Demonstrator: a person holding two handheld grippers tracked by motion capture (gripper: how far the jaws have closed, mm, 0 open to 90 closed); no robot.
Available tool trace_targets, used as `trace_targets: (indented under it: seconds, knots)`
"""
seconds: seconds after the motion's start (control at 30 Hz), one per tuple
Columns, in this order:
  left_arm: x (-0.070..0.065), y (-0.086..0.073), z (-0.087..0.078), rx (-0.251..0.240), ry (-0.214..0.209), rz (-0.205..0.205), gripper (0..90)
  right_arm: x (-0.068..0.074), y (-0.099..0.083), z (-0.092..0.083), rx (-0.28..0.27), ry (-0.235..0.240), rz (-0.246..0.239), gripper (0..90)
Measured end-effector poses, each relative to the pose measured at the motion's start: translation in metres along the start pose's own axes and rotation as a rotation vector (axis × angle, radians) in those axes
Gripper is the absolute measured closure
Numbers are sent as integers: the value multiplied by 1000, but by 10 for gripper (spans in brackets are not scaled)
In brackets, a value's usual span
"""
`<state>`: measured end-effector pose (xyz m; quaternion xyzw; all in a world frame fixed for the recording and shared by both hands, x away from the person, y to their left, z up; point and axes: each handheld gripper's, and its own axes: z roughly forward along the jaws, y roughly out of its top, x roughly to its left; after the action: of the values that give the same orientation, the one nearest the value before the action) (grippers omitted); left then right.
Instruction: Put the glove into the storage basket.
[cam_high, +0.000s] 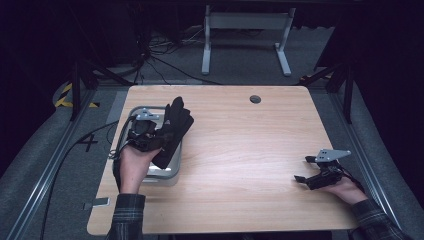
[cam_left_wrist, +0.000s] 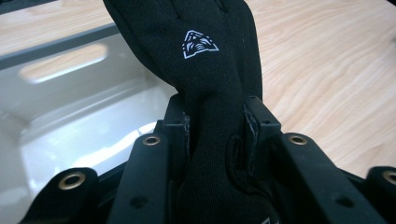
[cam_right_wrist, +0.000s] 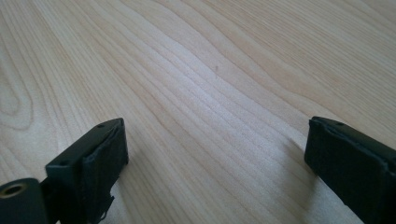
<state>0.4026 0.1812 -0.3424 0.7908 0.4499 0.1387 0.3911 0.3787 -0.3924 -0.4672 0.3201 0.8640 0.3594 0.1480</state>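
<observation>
The high view looks forward and down from above the person's side, taking in the whole wooden surface (cam_high: 240, 150) and the dark floor beyond it. The left gripper view rides on the left claw (cam_high: 150, 134) and looks along its jaws from very close; a black glove (cam_left_wrist: 205, 93) fills the middle, with a pale tray (cam_left_wrist: 84, 116) to one side and wood grain to the other. The high view shares that glove and tray at the surface's left edge. The right gripper view sits low on the right claw (cam_right_wrist: 215, 158), facing across bare wood at close range, the same wood seen at the high view's right side
</observation>
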Motion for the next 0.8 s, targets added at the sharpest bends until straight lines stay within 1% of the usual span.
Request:
trace_targets:
  seconds: [0.03,0.07,0.1,0.17,0.23,0.37,0.43,0.47,0.5,0.6,0.63,0.67,0.7,0.73,0.8]
  knots:
    - [3,-2,0,1,5,-6,677,0,0,0,-1,0,-1,65]
    - [9,-6,0,12,19,-12,677,0,0,0,-1,0,-1,65]
    - [9,-6,0,12,19,-12,677,0,0,0,-1,0,-1,65]
    - [16,-10,1,19,37,-19,676,0,0,0,0,0,-1,65]
    - [21,-13,4,29,44,-23,676,0,0,0,0,0,-1,65]
    - [29,-18,15,66,50,-20,675,0,0,0,0,0,-1,64]
    - [31,-20,20,85,67,-18,673,0,0,0,0,-1,-1,64]
    - [33,-21,22,94,68,-20,673,0,0,0,0,0,-1,64]
    - [35,-22,25,101,57,-28,672,0,0,0,0,-1,-1,64]
    - [40,-25,34,146,66,-34,668,0,0,0,0,0,-1,64]
    - [42,-26,36,154,66,-36,665,0,0,0,0,0,0,64]
    - [42,-27,37,162,67,-41,664,0,0,0,0,0,-1,64]
    - [43,-27,39,177,65,-54,661,0,0,0,0,0,-1,64]
    - [43,-27,39,184,73,-46,657,0,0,0,0,-1,-1,63]
    - [43,-27,40,180,69,-49,649,0,0,0,0,-1,-1,64]
